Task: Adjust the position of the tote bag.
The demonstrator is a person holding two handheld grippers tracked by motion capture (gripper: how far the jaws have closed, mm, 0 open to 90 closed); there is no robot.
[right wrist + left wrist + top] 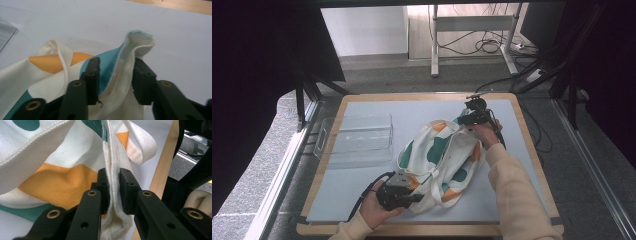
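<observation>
On mat (362, 185): tote bag (439, 157) long axis diagonal.

Clear plastic bin (357, 137) lying on pale blue mat (412, 112), wooden table edge (422, 95), floor cables (484, 45)

We're looking down from above the person's side of the worktop (362, 200), facing forward and far enough back to take in the whole board, the clear tray (357, 137) and the floor beyond; now we ride the left gripper (113, 187), camera pressed very close, sighting along its two black fingers (103, 187) at the patterned cloth bag (57, 182), the worktop's wooden edge running off to the right; over on the right gripper (115, 80) we're just as near, looking along its fingers (93, 75) across the pale mat; all three views share that bag, which we see whole from above (439, 160) and in close folds (50, 62) from the right gripper view.
</observation>
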